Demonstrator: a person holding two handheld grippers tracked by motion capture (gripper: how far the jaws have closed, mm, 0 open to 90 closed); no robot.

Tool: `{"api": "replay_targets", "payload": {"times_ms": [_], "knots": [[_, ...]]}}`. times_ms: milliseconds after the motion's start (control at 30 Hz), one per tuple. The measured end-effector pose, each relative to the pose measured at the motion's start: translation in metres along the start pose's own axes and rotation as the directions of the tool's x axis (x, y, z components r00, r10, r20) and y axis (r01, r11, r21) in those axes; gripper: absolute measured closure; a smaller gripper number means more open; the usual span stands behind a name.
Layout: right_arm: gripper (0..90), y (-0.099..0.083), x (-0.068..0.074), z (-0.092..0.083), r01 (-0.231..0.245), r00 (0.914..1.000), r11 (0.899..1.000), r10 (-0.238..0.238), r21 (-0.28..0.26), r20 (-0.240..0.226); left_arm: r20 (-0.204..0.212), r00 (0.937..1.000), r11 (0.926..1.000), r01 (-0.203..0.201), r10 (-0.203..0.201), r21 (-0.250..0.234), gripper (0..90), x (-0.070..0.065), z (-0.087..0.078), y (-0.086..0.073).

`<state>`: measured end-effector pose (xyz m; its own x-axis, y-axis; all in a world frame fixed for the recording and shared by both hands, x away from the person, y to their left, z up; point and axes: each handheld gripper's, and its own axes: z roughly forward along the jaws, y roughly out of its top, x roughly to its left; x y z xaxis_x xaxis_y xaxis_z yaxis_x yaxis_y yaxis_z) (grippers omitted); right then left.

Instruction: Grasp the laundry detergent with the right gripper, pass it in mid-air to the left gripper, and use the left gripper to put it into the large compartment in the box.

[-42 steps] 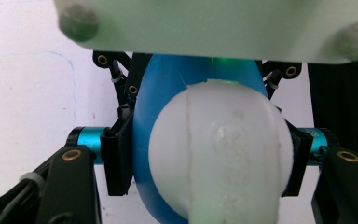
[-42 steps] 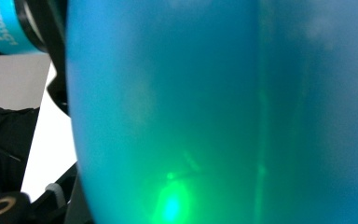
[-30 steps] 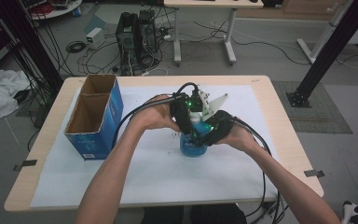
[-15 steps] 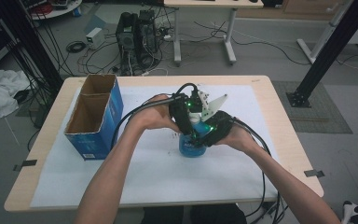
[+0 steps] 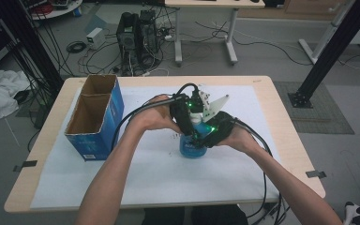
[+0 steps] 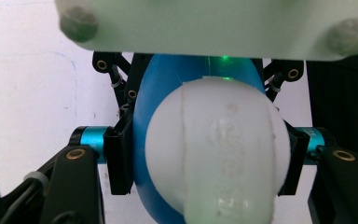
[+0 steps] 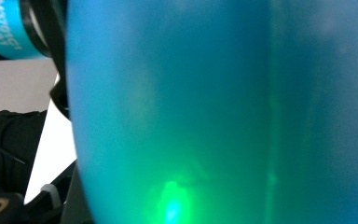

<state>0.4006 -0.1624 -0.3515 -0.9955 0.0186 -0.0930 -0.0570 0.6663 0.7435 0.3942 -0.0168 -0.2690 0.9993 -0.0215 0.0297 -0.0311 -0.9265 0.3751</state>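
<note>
The room behind the desk (image 5: 281, 154) has a grey floor strewn with cables, a computer tower (image 5: 132, 30), a second table's legs and a black diagonal frame post (image 5: 330, 44) at the right. A white sheet (image 5: 159, 173) covers most of the wooden desk top.

Your two forearms enter from the bottom edge and converge near the centre of the desk. Your left hand (image 5: 152, 119) holds the left hand-held gripper (image 5: 187, 119) against the upper part of a blue bottle (image 5: 192, 145) that stands upright on the white sheet. Your right hand (image 5: 236, 138) holds the right hand-held gripper (image 5: 206, 133) low against the bottle's right side.

In the left gripper view, the black jaws sit on either side of the bottle's white cap (image 6: 216, 154), with the pads touching the blue shoulder and cap on both sides: this hand-held gripper is clamped on the bottle.

In the right gripper view, the blue bottle wall (image 7: 223, 112) is pressed up close to the camera, lit by a green glow. The jaws are hidden there, so you cannot tell whether the right hand-held gripper is apart or together.

An open blue cardboard box (image 5: 98, 117) with two compartments stands at the left of the desk, well apart from the bottle. White cloth (image 5: 0, 93) lies on the floor at the far left.
</note>
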Motion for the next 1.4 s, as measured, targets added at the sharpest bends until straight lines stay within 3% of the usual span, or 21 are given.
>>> {"api": "replay_targets", "payload": {"times_ms": [33, 67, 200, 267, 300, 333, 367, 400, 467, 533, 567, 600, 633, 667, 767, 800, 900, 1033, 1067, 1167, 1400], "knots": [[42.3, -0.0004, 0.0032, -0.0017, -0.044, 0.997, 0.998, 0.046, 0.035, -0.063, -0.002, 1.0, 1.0, 0.002, -0.002, -0.005, 38.1, -0.0003, 0.0002, -0.0002], [42.3, -0.0003, 0.0047, -0.0021, -0.063, 0.9944, 0.997, 0.067, 0.053, -0.081, 0.002, 1.0, 0.9999, -0.009, 0.009, 0.007, 38.1, 0.0004, -0.0005, -0.0003], [40.9, -0.0003, 0.002, -0.0007, -0.038, 0.9981, 0.999, 0.039, 0.023, -0.047, -0.001, 1.0, 1.0, 0.003, -0.003, 0.001, 38.1, -0.0004, 0.0007, -0.0013], [40.5, -0.0005, 0.0021, -0.0008, -0.039, 0.9975, 0.999, 0.041, 0.029, -0.059, 0.0, 0.9999, 0.9997, -0.013, 0.013, 0.019, 38.1, 0.0008, 0.0002, -0.0015], [39.9, -0.0003, -0.0003, 0.0008, -0.001, 1.0, 1.0, 0.001, 0.003, -0.004, 0.0, 1.0, 0.9999, -0.005, 0.005, 0.012, 38.1, 0.0003, 0.0008, -0.0018], [39.5, -0.0002, -0.0002, 0.0007, -0.008, 0.9999, 1.0, 0.008, 0.001, -0.011, -0.017, 0.9994, 0.9991, -0.029, 0.029, 0.031, 38.1, 0.0018, -0.001, -0.0017], [38.6, 0.0013, 0.0014, -0.001, -0.039, 0.9977, 0.999, 0.04, 0.026, -0.054, 0.002, 0.9999, 0.9999, 0.016, -0.016, -0.002, 38.1, -0.0012, 0.0019, -0.0027], [37.7, -0.0002, 0.0039, -0.0019, -0.073, 0.9936, 0.996, 0.077, 0.052, -0.083, 0.004, 0.9997, 0.9997, 0.022, -0.022, -0.004, 38.1, -0.0018, 0.0024, -0.0032], [35.5, -0.0012, -0.0022, 0.0001, -0.005, 0.9995, 1.0, 0.005, 0.024, -0.033, 0.0, 0.9999, 0.9999, 0.012, -0.012, -0.001, 38.1, -0.0013, 0.0022, -0.0036], [35.1, -0.0019, 0.0006, -0.0012, -0.04, 0.9955, 0.998, 0.045, 0.055, -0.083, 0.002, 0.9997, 0.9997, 0.024, -0.024, -0.006, 38.1, -0.0021, 0.0019, -0.0046], [34.1, -0.0011, 0.0029, -0.0004, -0.074, 0.9949, 0.996, 0.076, 0.041, -0.066, 0.002, 0.9998, 0.9998, 0.022, -0.022, -0.003, 38.1, -0.0019, 0.0012, -0.0048], [32.6, -0.0018, 0.0023, 0.0023, -0.063, 0.9974, 0.998, 0.063, 0.012, -0.034, 0.001, 0.9998, 0.9998, 0.02, -0.02, -0.007, 38.1, -0.0016, 0.0009, -0.0051], [32.4, -0.0018, 0.002, 0.0022, -0.064, 0.9974, 0.998, 0.064, 0.015, -0.032, 0.001, 0.9998, 0.9998, 0.021, -0.021, -0.005, 38.1, -0.0017, 0.0007, -0.0053], [32.3, -0.0019, 0.0057, 0.0015, -0.105, 0.9917, 0.994, 0.108, 0.039, -0.069, 0.002, 0.9998, 0.9998, 0.02, -0.02, -0.002, 38.1, -0.0018, 0.0006, -0.0054], [31.6, -0.002, 0.0064, 0.0013, -0.109, 0.9912, 0.993, 0.111, 0.035, -0.071, 0.004, 0.9998, 0.9998, 0.019, -0.019, -0.002, 38.1, -0.0022, 0.0014, -0.0061], [31.2, -0.0024, 0.004, 0.002, -0.08, 0.9957, 0.997, 0.081, 0.021, -0.044, 0.005, 0.9998, 0.9998, 0.019, -0.019, -0.003, 38.1, -0.0021, 0.0015, -0.0063], [30.2, -0.0016, 0.0061, 0.0001, -0.102, 0.991, 0.993, 0.106, 0.052, -0.082, 0.005, 0.9998, 0.9998, 0.017, -0.017, 0.004, 38.1, -0.0017, 0.0012, -0.0067], [27.0, -0.0021, 0.0058, -0.0002, -0.116, 0.9896, 0.992, 0.119, 0.045, -0.081, 0.003, 0.9997, 0.9997, 0.024, -0.024, 0.001, 38.1, -0.002, 0.0017, -0.0074], [26.9, -0.0017, 0.0042, -0.0002, -0.105, 0.9927, 0.994, 0.107, 0.029, -0.056, 0.004, 0.9998, 0.9998, 0.022, -0.022, 0.003, 38.1, -0.0019, 0.0013, -0.0075], [26.1, -0.0029, 0.0031, -0.0007, -0.101, 0.9934, 0.994, 0.102, 0.031, -0.052, 0.004, 0.9996, 0.9996, 0.027, -0.027, 0.0, 38.1, -0.0019, 0.001, -0.0079], [23.1, -0.0038, 0.0049, -0.0005, -0.129, 0.9878, 0.991, 0.133, 0.046, -0.082, 0.002, 0.9997, 0.9996, 0.025, -0.025, 0.013, 38.1, -0.0013, 0.0017, -0.0075]]}}
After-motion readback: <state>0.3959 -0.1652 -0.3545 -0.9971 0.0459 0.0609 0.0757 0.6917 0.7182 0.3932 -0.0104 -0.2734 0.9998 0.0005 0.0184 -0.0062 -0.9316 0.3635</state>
